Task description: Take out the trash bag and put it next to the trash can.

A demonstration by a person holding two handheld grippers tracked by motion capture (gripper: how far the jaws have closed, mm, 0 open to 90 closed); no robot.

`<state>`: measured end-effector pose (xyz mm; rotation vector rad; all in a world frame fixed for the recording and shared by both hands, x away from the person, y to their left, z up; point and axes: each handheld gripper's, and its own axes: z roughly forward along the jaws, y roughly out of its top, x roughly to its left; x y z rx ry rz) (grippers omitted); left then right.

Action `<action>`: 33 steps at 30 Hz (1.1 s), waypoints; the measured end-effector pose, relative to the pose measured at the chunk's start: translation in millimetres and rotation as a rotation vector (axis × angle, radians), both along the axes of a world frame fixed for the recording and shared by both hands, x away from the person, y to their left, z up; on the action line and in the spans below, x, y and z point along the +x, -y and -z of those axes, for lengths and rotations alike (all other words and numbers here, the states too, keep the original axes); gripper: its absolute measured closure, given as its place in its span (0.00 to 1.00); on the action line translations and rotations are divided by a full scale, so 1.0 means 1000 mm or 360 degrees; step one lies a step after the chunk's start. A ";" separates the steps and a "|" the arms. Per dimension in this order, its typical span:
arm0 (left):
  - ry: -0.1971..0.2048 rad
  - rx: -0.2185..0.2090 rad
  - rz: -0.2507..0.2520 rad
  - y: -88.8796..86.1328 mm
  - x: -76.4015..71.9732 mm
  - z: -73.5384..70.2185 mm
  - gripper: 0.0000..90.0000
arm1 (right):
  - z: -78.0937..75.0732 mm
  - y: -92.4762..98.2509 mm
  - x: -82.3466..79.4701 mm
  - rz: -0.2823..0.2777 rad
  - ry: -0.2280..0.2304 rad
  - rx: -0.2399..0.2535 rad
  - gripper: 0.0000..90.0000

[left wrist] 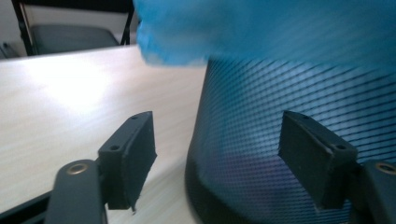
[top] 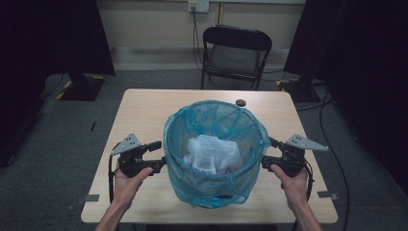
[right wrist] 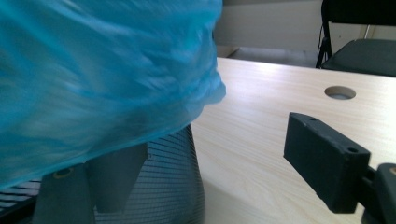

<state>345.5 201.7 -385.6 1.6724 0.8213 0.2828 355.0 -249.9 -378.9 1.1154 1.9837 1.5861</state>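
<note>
A black mesh bin (top: 216, 192) stands near the front middle of the wooden table (top: 139, 108), lined with a blue plastic bag (top: 192, 122) whose top is folded down over the rim. Inside the bag lies a crumpled white plastic bag (top: 211, 153).

My left gripper (top: 161, 156) sits just beside the bin's left side, held in my left hand (top: 129, 182). Its jaws stand wide apart with nothing between the pads; in the left gripper view the mesh wall (left wrist: 280, 140) is right ahead and the blue bag's hem (left wrist: 187, 42) hangs above it.

My right gripper (top: 267, 153) is just beside the bin's right side, in my right hand (top: 293, 185). Its jaws are also spread wide and grip nothing. In the right gripper view the blue bag (right wrist: 93, 79) drapes over one jaw, and the other stands clear over the bare table. A round hole (right wrist: 340, 92) shows in the tabletop farther off. A folding chair (top: 235, 50) stands beyond the table.
</note>
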 end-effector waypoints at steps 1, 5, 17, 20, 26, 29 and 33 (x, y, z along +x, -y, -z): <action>0.0020 -0.0017 0.0003 -0.001 -0.001 -0.003 0.31 | -0.002 0.001 -0.002 -0.0004 0.0007 0.0007 0.24; 0.0109 -0.0052 0.0014 -0.001 -0.004 -0.018 0.35 | -0.017 0.004 -0.006 -0.0032 0.0075 0.0041 0.26; 0.0208 -0.0143 0.0117 -0.003 -0.006 -0.045 0.80 | -0.054 0.001 -0.005 -0.0085 0.0264 0.0025 0.63; 0.0221 -0.0189 0.0127 -0.006 -0.005 -0.049 0.89 | -0.056 -0.001 -0.001 -0.0102 0.0271 0.0002 0.74; 0.0241 -0.0222 0.0152 -0.008 -0.005 -0.058 0.98 | -0.058 0.002 0.005 -0.0082 0.0237 0.0032 0.88; 0.0260 -0.0233 0.0166 -0.006 -0.005 -0.065 1.00 | -0.063 0.005 0.006 -0.0083 0.0241 0.0076 0.92; 0.0277 -0.0239 0.0172 -0.004 -0.005 -0.072 1.00 | -0.075 0.003 0.010 -0.0097 0.0241 0.0085 0.97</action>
